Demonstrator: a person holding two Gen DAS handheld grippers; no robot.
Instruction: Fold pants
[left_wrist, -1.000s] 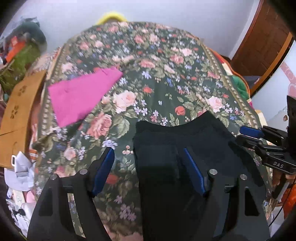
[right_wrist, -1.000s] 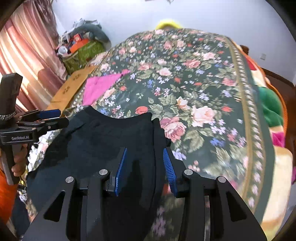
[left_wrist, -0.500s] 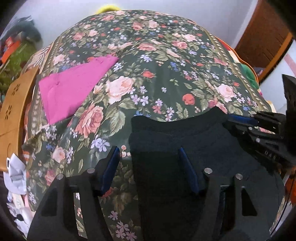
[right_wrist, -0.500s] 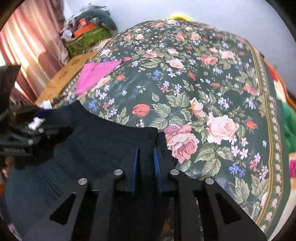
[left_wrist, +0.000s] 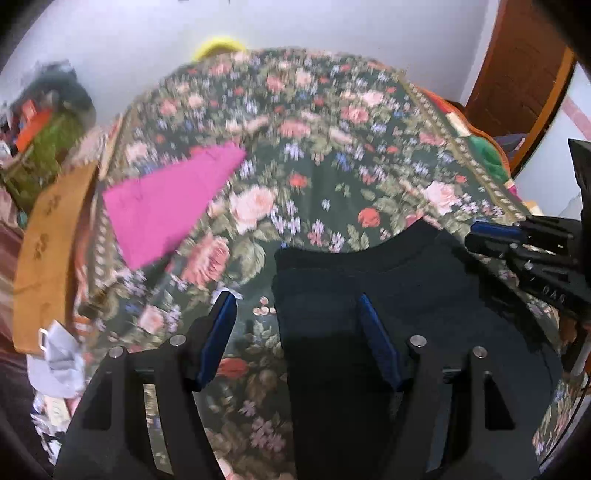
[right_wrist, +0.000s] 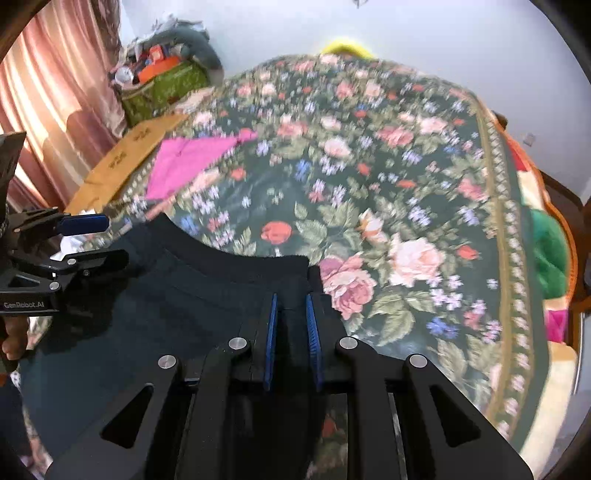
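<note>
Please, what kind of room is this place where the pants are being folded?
Most likely a bedroom in a home. The black pants lie on a bed under a floral bedspread, pink curtains hang at one side, and a wooden door stands nearby.

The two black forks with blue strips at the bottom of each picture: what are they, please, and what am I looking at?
They are hand-held gripping tools, one in each of a person's hands; no robot is present. A camera sits on each tool and looks forward along its two fingers, so each picture is one tool's own view.

In the left view, the left tool is open, its fingers on either side of the edge of the black pants. In the right view, the right tool is closed on the pants' waistband corner.

The pants lie on a bed with a floral cover. A pink cloth lies farther away, apart from the pants.
</note>
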